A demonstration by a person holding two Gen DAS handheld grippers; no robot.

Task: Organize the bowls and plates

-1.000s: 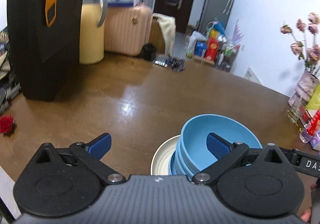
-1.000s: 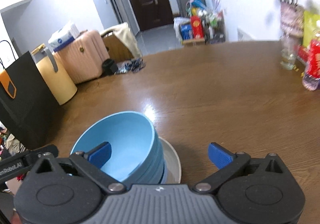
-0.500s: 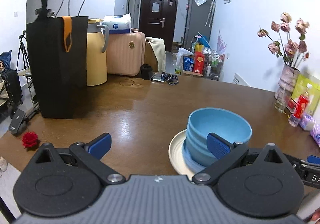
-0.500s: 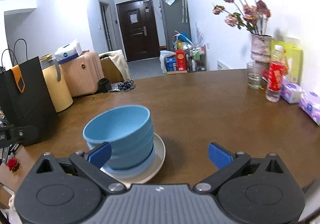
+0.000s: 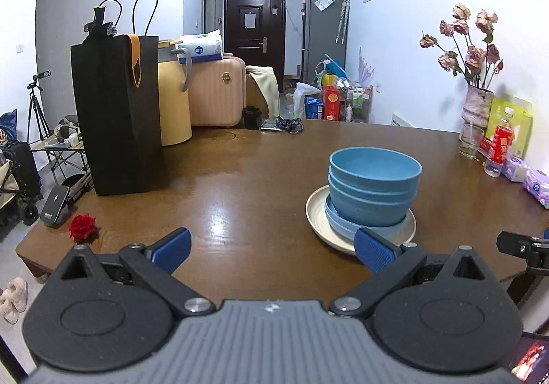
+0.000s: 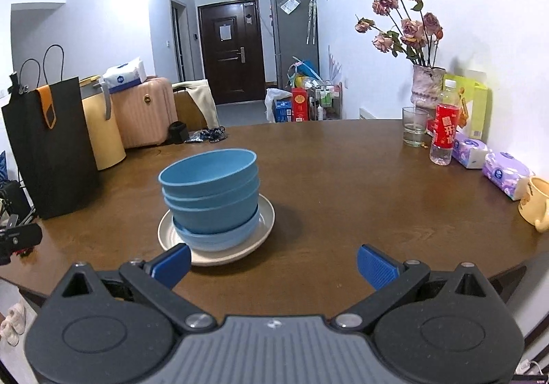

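Left-wrist view: I am holding my left gripper (image 5: 272,248) low over the near edge of the brown wooden table (image 5: 240,185), its blue-padded fingers (image 5: 171,248) spread wide and gripping nothing. Beyond the right-hand pad, the stack of blue bowls (image 5: 374,185) is sitting near the table's front edge. Three deep, matte blue bowls are nesting one inside another, their rims showing as stepped bands, and the top one is lying open and empty. Under them a paler blue plate (image 5: 343,224) is showing its shallow rim, and all of it is resting on a wider cream plate (image 5: 317,209). Well to the left, a tall black paper bag (image 5: 118,116) with an orange tab is standing upright on the table, and a red rose (image 5: 82,226) is lying near the front left corner.

From the right-wrist view, I am holding my right gripper (image 6: 272,265) at the same edge, fingers (image 6: 375,267) likewise spread apart and empty. The stack of blue bowls (image 6: 211,192) is appearing just beyond the left pad, leaning slightly so the rims are tilting toward the right, with the pale blue plate (image 6: 219,238) sitting off-centre on the cream plate (image 6: 266,216), closer to its left and near rim. Along the wall on the right, a vase of dried pink flowers (image 6: 427,89), a drinking glass (image 6: 413,127), a red-labelled bottle (image 6: 444,130) and tissue packs (image 6: 507,175) are standing well apart from the stack.
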